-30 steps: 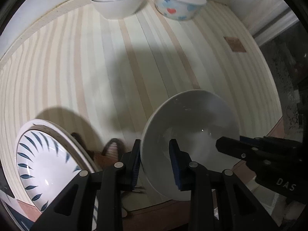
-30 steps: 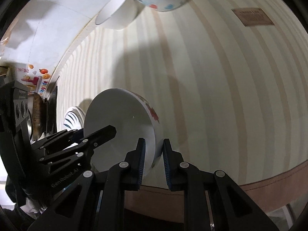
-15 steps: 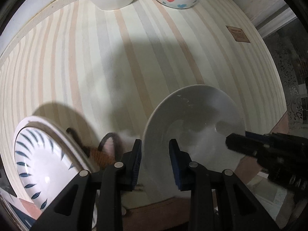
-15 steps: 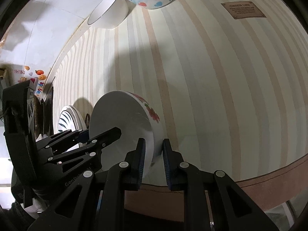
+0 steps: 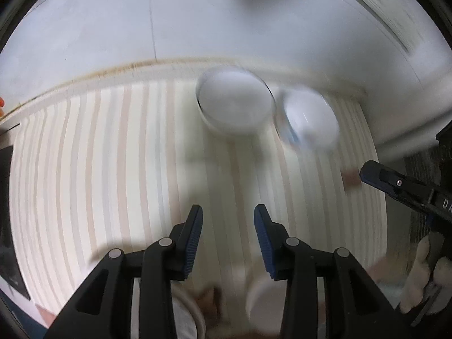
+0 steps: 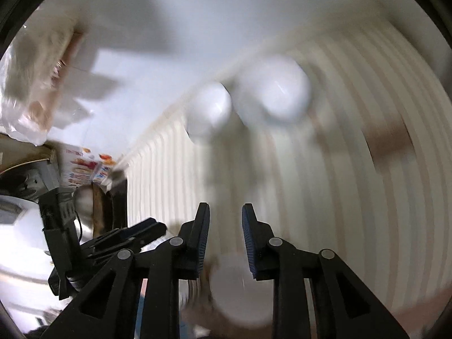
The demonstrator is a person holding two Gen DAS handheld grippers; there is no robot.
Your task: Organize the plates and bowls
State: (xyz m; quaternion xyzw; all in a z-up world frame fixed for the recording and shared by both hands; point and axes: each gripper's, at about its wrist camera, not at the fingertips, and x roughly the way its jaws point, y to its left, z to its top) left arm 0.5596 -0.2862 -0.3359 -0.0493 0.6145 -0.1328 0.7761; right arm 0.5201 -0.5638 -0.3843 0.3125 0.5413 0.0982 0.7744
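Across the cream striped tablecloth (image 5: 113, 169), which is filling most of both views, everything is smearing with motion blur. Against the pale wall at the cloth's far edge, a plain white round bowl (image 5: 234, 107) is sitting, and just beside it on the right a white bowl with blue marks (image 5: 308, 118) is standing. At the cloth's near edge, a white plate (image 6: 237, 291) is showing below the fingertips, too blurred to tell its pattern. Over the cloth the left gripper (image 5: 228, 237) is hovering with its jaws well apart, gripping nothing. The right gripper (image 6: 226, 237) is hanging over the near edge likewise, jaws parted and empty, the plate lying beneath them.
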